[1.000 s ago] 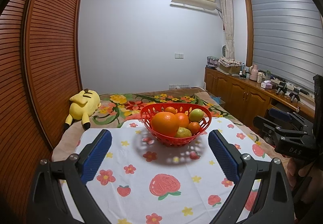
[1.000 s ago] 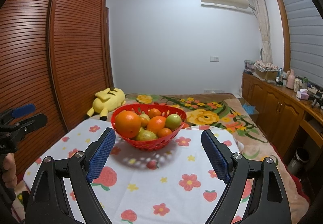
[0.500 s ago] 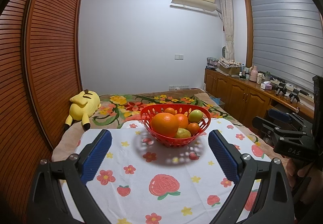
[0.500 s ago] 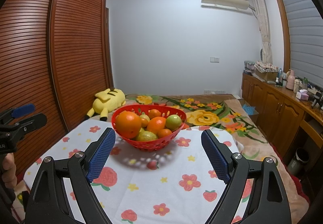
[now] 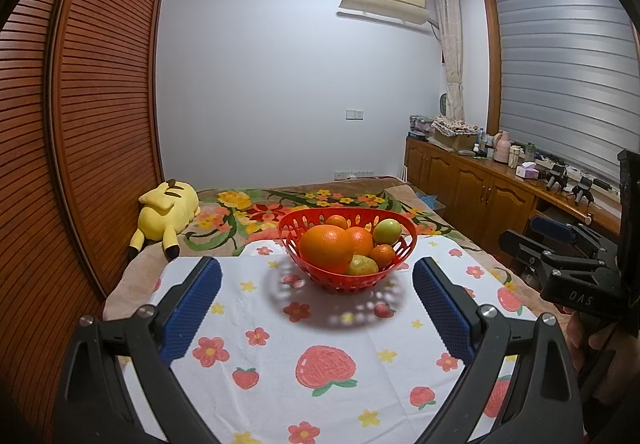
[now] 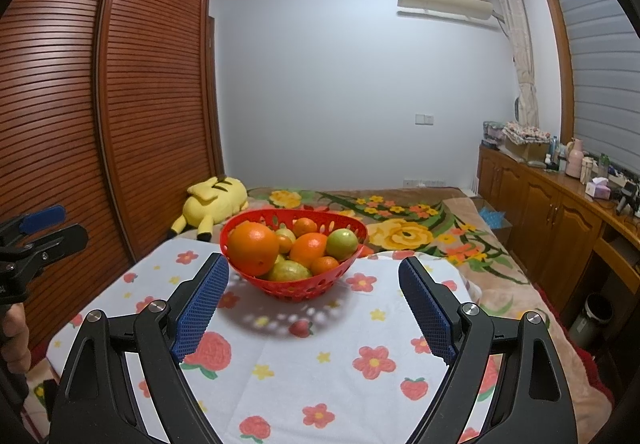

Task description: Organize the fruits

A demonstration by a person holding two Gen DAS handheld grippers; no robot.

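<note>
A red basket [image 5: 348, 280] of fruit sits on the flowered cloth [image 5: 320, 344], ahead of both grippers and apart from them. The left gripper [image 5: 318, 304] and right gripper [image 6: 312, 308] both hang with jaws spread wide, holding nothing.

Basket [image 5: 404, 250]: glossy red plastic, perforated wall. Large orange [image 5: 326, 248]: dimpled peel, slight sheen. Cloth [image 5: 280, 344] on the desk: matt white fabric, printed flowers and strawberries. Left hand-held gripper [image 5: 318, 310]: matt black plastic frame, blue finely knobbed pads [image 5: 192, 310], bright metal screws. Wardrobe [image 6: 152, 84], upper left: slatted reddish wood, satin varnish. Toy [image 6: 214, 200]: yellow plush.
</note>
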